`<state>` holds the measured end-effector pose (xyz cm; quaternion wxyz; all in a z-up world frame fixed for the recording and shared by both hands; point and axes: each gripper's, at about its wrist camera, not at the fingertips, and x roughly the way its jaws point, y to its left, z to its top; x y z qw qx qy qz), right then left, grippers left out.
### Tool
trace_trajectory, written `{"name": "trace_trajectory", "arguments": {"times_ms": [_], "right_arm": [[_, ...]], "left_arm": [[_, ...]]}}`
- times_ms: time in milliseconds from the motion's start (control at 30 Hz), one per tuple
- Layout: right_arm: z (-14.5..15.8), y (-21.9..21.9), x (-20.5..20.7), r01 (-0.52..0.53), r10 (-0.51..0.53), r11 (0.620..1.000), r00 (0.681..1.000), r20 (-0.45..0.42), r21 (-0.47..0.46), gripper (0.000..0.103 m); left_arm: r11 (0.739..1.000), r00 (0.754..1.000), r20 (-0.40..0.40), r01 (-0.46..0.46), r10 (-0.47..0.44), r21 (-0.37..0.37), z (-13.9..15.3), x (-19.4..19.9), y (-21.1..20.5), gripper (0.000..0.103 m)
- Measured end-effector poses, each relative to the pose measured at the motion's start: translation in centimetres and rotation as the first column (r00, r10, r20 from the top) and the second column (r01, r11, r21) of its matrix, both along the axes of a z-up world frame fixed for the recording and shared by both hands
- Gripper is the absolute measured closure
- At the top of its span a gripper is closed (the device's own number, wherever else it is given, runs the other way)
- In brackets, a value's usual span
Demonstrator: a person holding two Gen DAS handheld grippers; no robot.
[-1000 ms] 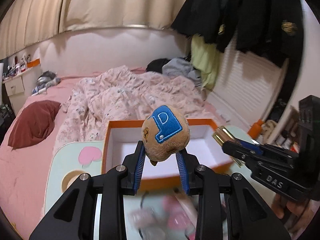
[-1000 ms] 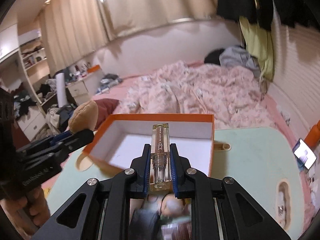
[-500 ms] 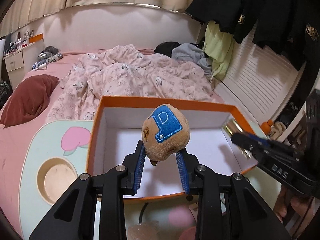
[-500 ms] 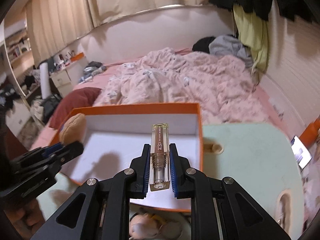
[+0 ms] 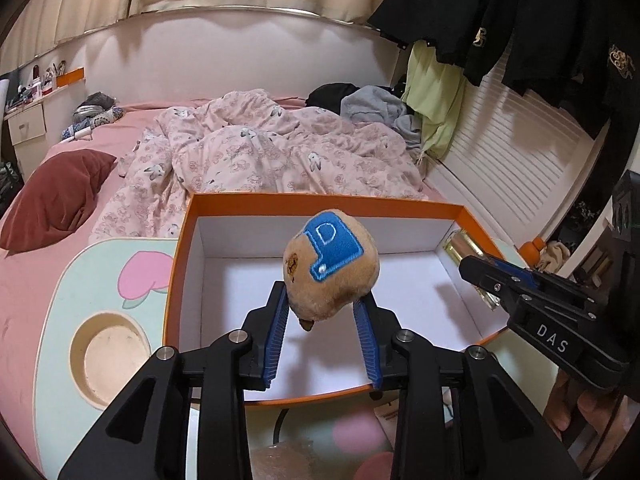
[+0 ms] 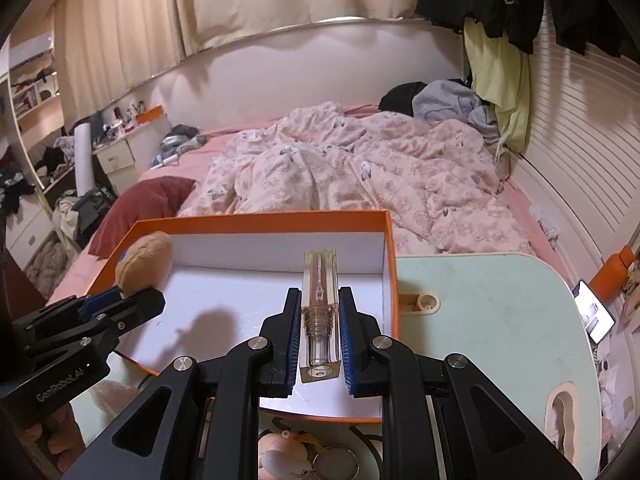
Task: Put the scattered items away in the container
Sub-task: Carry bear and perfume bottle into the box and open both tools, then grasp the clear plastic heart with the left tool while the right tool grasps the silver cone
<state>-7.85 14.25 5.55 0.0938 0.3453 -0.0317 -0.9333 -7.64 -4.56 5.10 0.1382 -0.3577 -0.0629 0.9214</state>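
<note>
The orange box sits open on the pale green worktop, its white floor bare and directly below both grippers. The left gripper, its jaws just easing apart, cradles the tan plush toy over the middle. The right gripper, also just loosening, has the clear cosmetic tube between its pads, long axis pointing toward the far wall. Both loads look ready to drop straight in.
</note>
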Motion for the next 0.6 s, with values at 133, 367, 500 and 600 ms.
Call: {"name": "trace_trajectory", "arguments": {"times_ms": [133,367,500,600], "right_arm": [[0.3,0.6,0.2,0.008,-0.008,1.0,1.0,-0.012,-0.03,0.078],[1.0,0.5,1.0,0.02,-0.02,1.0,0.999,-0.046,-0.01,0.066],[2.0,0.2,2.1,0.021,-0.02,1.0,0.997,-0.074,0.013,0.065],[2.8,0.1,3.5,0.003,-0.004,1.0,0.996,-0.092,-0.005,0.065]], "left_arm": [[1.0,1.0,-0.005,-0.001,0.0,-0.019,0.0,0.1,0.3,0.063],[1.0,0.999,-0.046,0.0,0.0,-0.009,1.0,1.1,0.4,0.041],[1.0,0.997,-0.071,0.016,-0.017,-0.021,2.9,2.5,0.0,0.041],[0.998,0.992,-0.127,0.009,-0.017,-0.062,4.9,4.7,-0.4,0.041]]}}
